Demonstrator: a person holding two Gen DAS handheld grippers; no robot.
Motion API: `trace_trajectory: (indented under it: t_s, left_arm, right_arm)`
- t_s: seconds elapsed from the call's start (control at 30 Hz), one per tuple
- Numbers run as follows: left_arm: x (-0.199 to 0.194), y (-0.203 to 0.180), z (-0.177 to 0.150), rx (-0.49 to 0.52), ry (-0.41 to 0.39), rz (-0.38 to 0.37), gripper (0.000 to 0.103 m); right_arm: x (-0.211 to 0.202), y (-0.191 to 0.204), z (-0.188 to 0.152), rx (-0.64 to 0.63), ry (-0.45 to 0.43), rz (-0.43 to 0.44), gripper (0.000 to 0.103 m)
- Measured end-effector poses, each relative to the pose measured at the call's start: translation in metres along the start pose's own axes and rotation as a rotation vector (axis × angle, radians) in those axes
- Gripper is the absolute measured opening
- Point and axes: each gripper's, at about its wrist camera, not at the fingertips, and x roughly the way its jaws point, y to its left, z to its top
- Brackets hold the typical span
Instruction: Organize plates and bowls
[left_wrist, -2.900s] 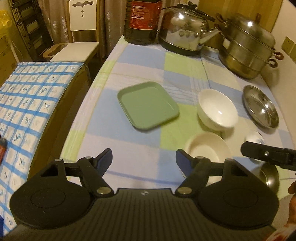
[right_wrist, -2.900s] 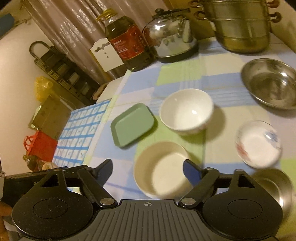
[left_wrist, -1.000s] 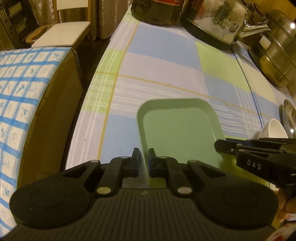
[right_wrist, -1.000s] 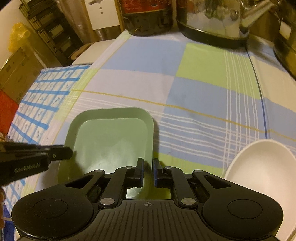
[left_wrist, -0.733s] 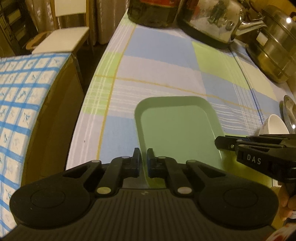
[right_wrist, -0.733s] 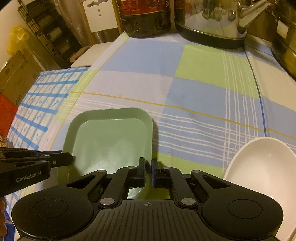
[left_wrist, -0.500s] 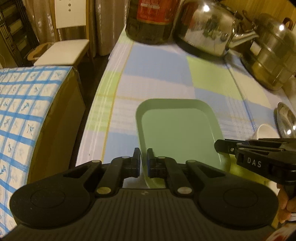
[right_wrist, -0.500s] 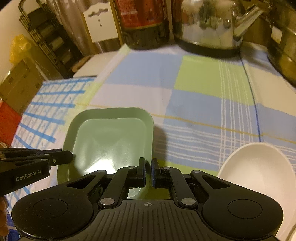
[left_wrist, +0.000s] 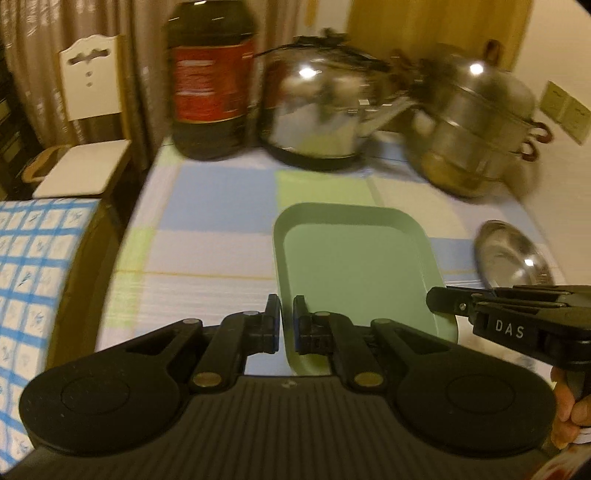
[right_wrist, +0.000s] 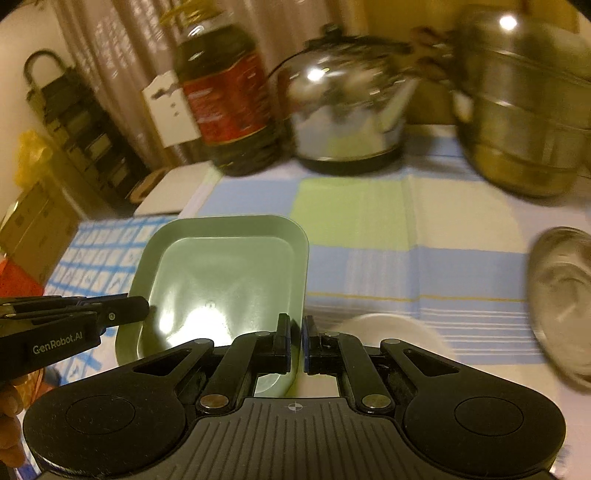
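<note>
A pale green rectangular plate (left_wrist: 354, 266) hangs in the air above the checked tablecloth, gripped from both sides. My left gripper (left_wrist: 286, 325) is shut on its left rim. My right gripper (right_wrist: 299, 341) is shut on the right rim of the same green plate (right_wrist: 221, 280). The right gripper (left_wrist: 439, 301) also shows at the plate's right edge in the left wrist view, and the left gripper (right_wrist: 142, 312) shows at the plate's left edge in the right wrist view. A white bowl (right_wrist: 388, 326) lies below the right gripper, partly hidden. A steel plate (left_wrist: 509, 254) rests on the table at the right.
At the back of the table stand a dark oil bottle (left_wrist: 210, 81), a steel kettle (left_wrist: 325, 107) and a stacked steel steamer (left_wrist: 476, 136). A white chair (left_wrist: 85, 162) and a blue-checked surface (left_wrist: 33, 254) lie beyond the table's left edge.
Both grippers have risen with the green plate, lifting it off the tablecloth. The view has tilted up, so the bottle, kettle and steamer now fill the background.
</note>
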Motion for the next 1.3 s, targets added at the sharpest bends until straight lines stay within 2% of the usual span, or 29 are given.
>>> trace_trajectory:
  t_s: [0.4,0.63,0.77,0.93,1.3]
  left_arm:
    - [0.036,-0.180,0.003,0.136,0.034,-0.144,0.006]
    - [0.076,-0.259,0.003,0.171,0.061,-0.178,0.006]
    - [0.102,-0.284,0.004,0.177,0.081,-0.168,0.006]
    - [0.132,-0.297,0.005,0.156,0.117,-0.148,0.006]
    - [0.171,-0.308,0.006,0.139,0.160,-0.089,0.006]
  right_arm:
    - [-0.083,-0.155,-0.006,0.125,-0.046,-0.156,0.006]
    - [-0.096,-0.235,-0.007,0.169,-0.041,-0.224,0.006]
    - [-0.086,-0.269,-0.008,0.178,-0.023,-0.240,0.006]
    - [-0.069,-0.297,-0.010,0.189,0.000,-0.237,0.006]
    - [-0.032,-0.322,-0.005,0.201,0.054,-0.210,0.006]
